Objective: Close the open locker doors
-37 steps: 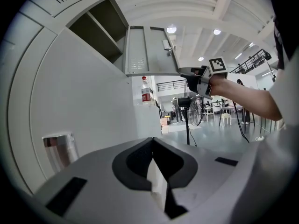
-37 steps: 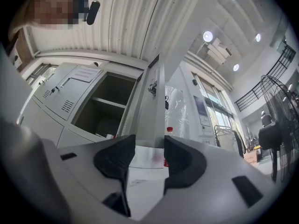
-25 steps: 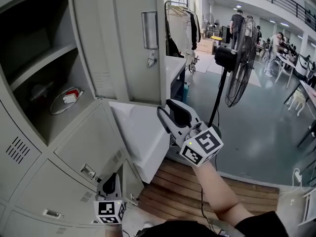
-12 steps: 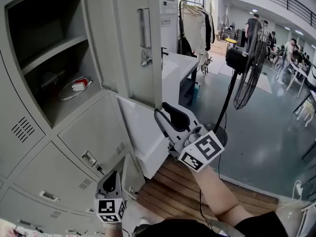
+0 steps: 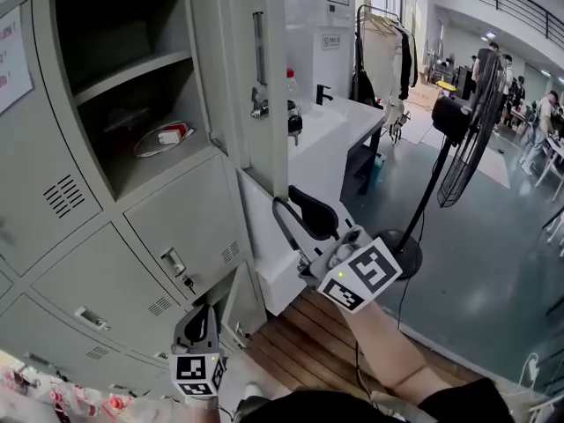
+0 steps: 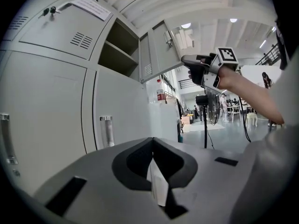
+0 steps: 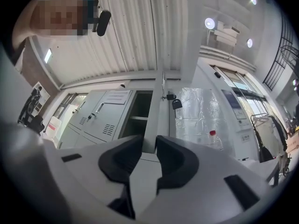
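Head view, working left to right: grey locker bank (image 5: 79, 263) fills the left side, its drawers and lower doors mostly shut. One upper compartment (image 5: 132, 86) stands open, with a coiled cable and charger (image 5: 167, 137) on its floor. Low down, the left gripper (image 5: 199, 317) is held level near a small lower door (image 5: 236, 302) that hangs ajar. The left gripper view shows its jaws together with nothing held, so that hand is idle for now. Right of it is the tall upper locker door (image 5: 238, 77), swung well out from its compartment and seen nearly edge-on, a padlock hanging at its handle. The right gripper (image 5: 295, 203) sits at this door's lower free corner, tilted upward. The change is here: a second back its jaws stood wider, and they have just been closing. In the right gripper view the door's thin edge now stands between the pads, which look to be meeting both faces. I judge this as the grip being taken, with the swing toward the frame still to come; the lower door also remains. Far right, a pedestal fan (image 5: 471, 139) stands well apart.
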Available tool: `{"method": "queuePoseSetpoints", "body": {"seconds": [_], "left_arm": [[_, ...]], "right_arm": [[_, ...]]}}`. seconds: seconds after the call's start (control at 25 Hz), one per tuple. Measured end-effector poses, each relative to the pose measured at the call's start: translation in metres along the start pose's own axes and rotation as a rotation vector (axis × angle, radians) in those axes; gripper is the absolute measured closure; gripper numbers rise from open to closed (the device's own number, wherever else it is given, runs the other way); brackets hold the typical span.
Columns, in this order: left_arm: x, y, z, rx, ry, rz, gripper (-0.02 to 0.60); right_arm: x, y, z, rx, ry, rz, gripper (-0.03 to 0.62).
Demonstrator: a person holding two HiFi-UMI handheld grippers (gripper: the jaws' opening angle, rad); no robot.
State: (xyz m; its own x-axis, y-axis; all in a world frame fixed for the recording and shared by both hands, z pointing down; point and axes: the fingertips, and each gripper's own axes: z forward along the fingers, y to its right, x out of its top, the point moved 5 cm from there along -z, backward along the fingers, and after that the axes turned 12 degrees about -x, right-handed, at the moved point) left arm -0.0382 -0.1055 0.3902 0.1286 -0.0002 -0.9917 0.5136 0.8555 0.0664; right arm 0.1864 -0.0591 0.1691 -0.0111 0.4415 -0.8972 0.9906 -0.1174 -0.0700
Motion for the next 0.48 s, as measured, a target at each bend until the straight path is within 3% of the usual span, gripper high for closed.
{"method": "queuePoseSetpoints", "body": {"seconds": [0.48], "left_arm": [[-0.007, -0.001, -0.038, 0.128, -0.015, -0.015, 0.574]], "right_arm": [[-0.001, -0.039, 0.014, 0.132, 0.025, 0.037, 0.487]]}}
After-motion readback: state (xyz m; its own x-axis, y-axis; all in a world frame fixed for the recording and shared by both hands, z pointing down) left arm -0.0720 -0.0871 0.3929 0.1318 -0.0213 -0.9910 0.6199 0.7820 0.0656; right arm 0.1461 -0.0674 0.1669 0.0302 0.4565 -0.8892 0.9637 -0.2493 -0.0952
